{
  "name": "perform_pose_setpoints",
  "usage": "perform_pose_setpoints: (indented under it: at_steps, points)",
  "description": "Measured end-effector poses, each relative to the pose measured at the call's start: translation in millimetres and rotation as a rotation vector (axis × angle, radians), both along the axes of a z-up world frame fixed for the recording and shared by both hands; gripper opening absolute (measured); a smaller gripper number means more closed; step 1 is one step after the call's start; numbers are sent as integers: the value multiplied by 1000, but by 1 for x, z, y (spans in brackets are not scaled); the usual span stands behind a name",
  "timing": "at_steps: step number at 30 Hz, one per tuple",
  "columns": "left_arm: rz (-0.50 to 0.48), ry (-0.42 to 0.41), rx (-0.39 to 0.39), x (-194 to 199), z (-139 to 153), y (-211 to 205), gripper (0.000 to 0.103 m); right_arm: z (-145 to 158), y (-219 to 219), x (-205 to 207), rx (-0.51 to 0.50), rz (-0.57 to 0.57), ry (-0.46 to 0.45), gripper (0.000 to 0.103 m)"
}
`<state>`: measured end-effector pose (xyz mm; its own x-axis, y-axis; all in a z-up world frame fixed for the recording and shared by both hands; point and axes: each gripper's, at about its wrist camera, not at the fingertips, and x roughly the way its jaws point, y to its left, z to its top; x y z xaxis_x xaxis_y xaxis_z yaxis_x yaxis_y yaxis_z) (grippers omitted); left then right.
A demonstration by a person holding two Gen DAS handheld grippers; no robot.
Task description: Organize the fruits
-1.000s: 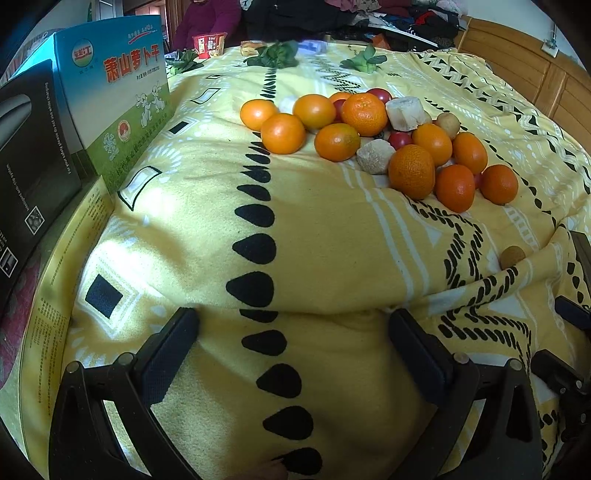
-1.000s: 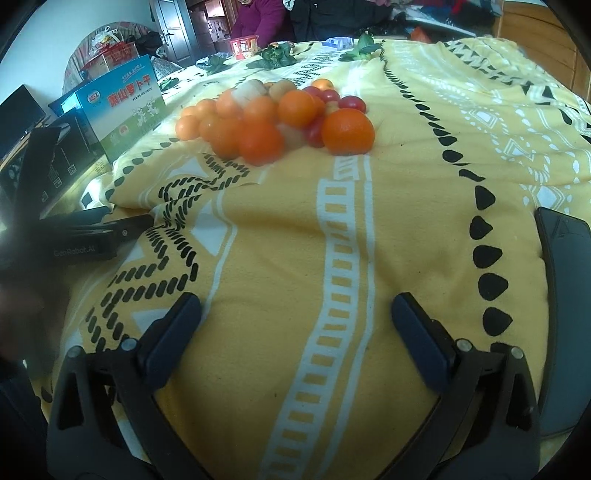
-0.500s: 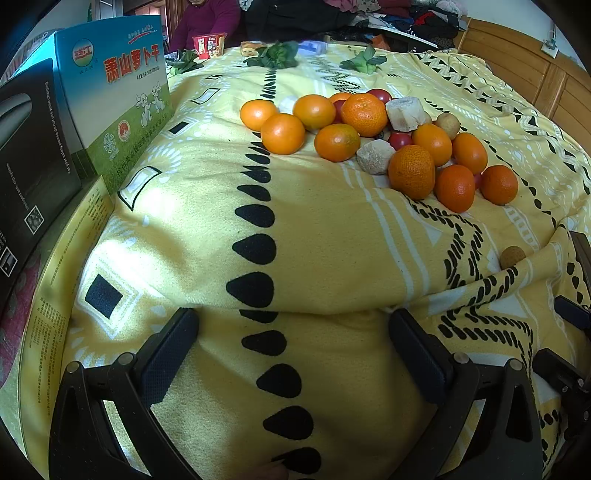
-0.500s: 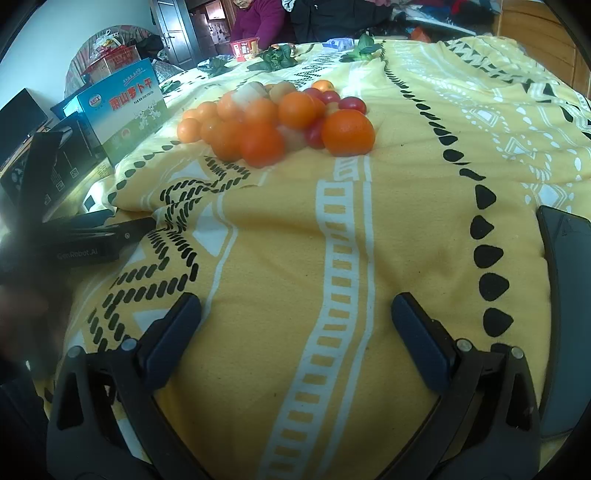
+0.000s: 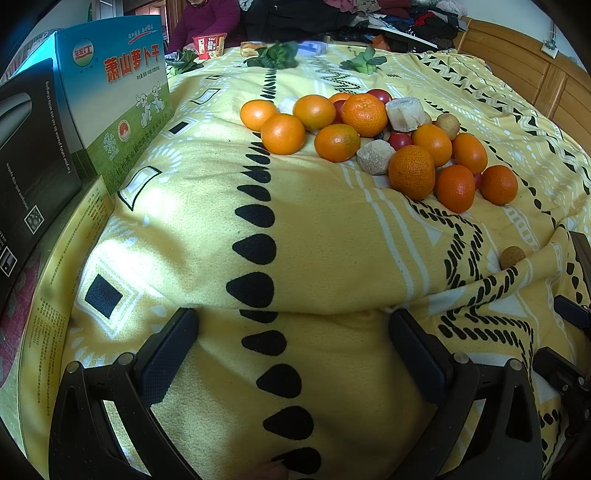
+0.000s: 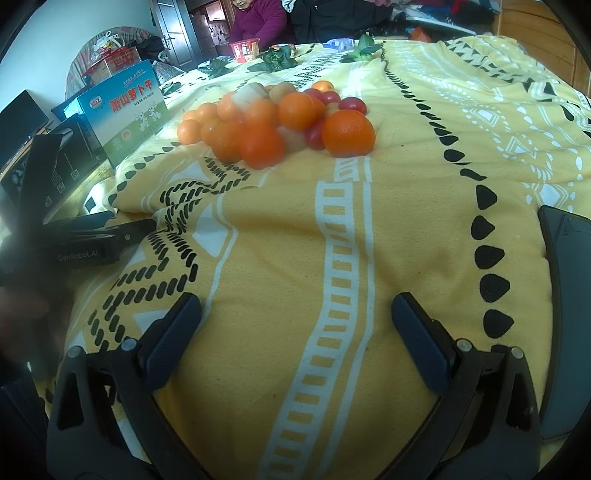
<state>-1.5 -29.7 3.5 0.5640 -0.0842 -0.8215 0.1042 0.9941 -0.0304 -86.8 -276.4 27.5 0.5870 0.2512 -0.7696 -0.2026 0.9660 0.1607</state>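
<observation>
A heap of oranges (image 5: 337, 142) (image 6: 347, 133), small red tomatoes (image 5: 399, 140) (image 6: 352, 104) and pale beige chunks (image 5: 375, 157) lies on a yellow patterned blanket (image 5: 314, 229) (image 6: 288, 229). One small brown fruit (image 5: 512, 256) sits apart at the right, in a fold. My left gripper (image 5: 293, 350) is open, low over the blanket and well short of the heap, nothing between its fingers. My right gripper (image 6: 295, 332) is open too and holds nothing, with the heap far ahead. The left gripper's black body (image 6: 85, 243) shows at the left of the right wrist view.
A blue and green carton (image 5: 122, 99) (image 6: 125, 110) and a black box (image 5: 33, 158) stand at the left edge. Leafy greens (image 5: 275, 55), a red snack cup (image 5: 209, 45) and a seated person (image 6: 258, 22) are at the far end. A dark phone (image 6: 565, 295) lies right.
Both grippers stay put. The right wrist view has crept slightly, so the heap sits a touch lower and the carton a bit further right.
</observation>
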Motion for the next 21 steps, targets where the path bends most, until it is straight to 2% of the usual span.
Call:
perform_pose_setpoints:
  at_steps: [21]
  points:
    - [0,-1,-2,0,0,0,103,0,2,1,-2,0,2,103]
